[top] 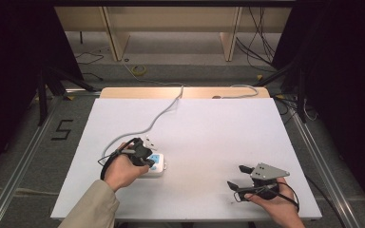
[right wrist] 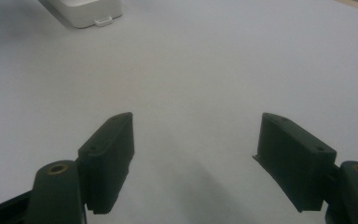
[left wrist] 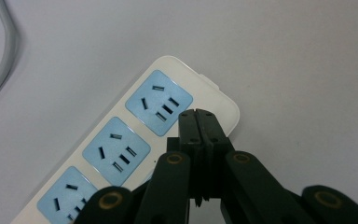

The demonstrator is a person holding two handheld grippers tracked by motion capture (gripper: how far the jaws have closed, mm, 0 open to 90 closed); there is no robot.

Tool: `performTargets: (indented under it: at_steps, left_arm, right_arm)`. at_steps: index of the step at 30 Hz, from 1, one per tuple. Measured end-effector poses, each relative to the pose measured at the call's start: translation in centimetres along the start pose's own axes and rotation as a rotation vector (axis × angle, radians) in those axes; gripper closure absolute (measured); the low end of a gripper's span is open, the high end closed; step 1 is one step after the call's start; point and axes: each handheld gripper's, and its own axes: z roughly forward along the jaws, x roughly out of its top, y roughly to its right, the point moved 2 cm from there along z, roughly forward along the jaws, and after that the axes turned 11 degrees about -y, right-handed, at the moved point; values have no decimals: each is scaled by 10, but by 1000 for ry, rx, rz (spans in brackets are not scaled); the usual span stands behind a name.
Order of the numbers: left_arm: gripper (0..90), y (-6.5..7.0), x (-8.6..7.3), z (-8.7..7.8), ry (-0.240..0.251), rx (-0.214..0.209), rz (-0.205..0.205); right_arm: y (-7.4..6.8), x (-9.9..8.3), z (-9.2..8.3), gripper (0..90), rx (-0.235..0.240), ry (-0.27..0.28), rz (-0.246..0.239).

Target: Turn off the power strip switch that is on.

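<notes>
- High view: a white power strip with pale blue socket faces lies on the white tabletop, left of the middle and towards the near edge.
- Its grey cable runs from it in a curve to the far edge of the tabletop.
- The left claw sits right over the strip, held by the left hand in a beige sleeve.
- The right claw hovers near the front right corner, well apart from the strip, in the right hand, with a grey three-cornered plate on top; its two jaws stand apart.
- Left gripper view: the left claw is clenched, both jaws pressed flat together with nothing between them.
- Its tip sits above the strip near the end socket; whether it touches the surface I cannot tell.
- Three blue socket faces show in a row, and the cable bends past at the upper left.
- Right gripper view: the right claw is released, jaws wide, bare tabletop between them.
- One end of the strip shows at the top left, far off.
</notes>
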Motion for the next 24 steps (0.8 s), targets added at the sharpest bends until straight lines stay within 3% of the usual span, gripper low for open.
performTargets:
  at_steps: [24]
  left_arm:
    - [895,1,8,5,-37,-3,40]
  right_arm:
    - [0,0,0,281,2,0,-1]
